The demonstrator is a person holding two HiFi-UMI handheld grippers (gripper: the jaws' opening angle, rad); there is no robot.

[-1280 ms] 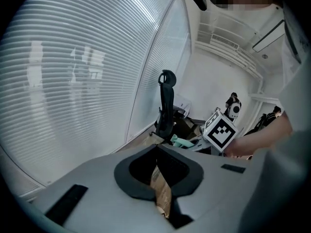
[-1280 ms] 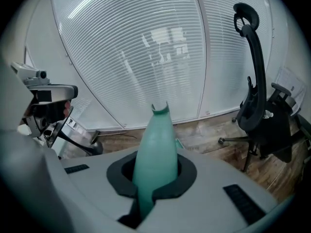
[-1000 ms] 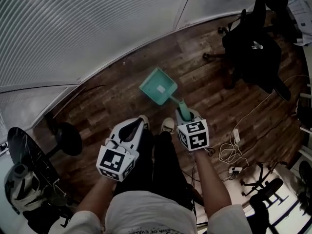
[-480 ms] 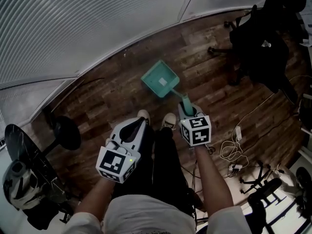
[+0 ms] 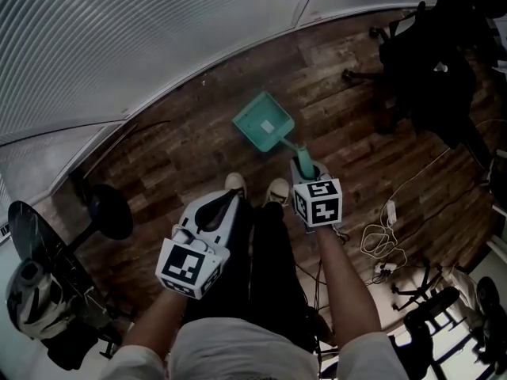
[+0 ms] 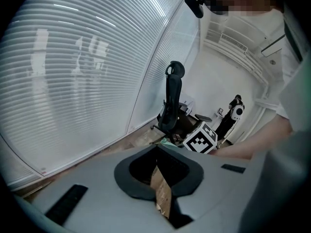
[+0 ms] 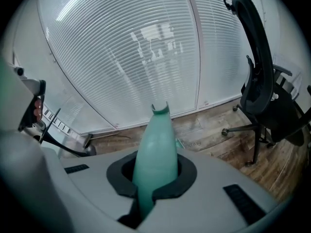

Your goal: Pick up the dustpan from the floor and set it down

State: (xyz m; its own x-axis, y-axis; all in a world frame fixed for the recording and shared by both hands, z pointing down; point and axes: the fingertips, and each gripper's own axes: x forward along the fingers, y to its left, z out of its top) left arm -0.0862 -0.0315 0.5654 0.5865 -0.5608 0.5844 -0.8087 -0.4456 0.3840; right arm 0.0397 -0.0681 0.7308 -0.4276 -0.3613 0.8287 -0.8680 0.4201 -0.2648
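The dustpan (image 5: pixel 264 121) was out ahead of your shoes (image 5: pixel 276 188), toward the blinds (image 5: pixel 142 38), with its handle running back between the jaws of your right gripper (image 5: pixel 305 169). Your left gripper (image 5: pixel 218 208) was beside it on the left, over your leg. An office chair (image 5: pixel 432 62) stood far right, and cables (image 5: pixel 379 240) lay on the floor (image 5: pixel 182 157) to your right.

Left tool (image 6: pixel 158 174) with jaws together, white blinds (image 6: pixel 73 81) behind, black office chair (image 6: pixel 172 98), right tool's marker cube (image 6: pixel 200 139) beside it
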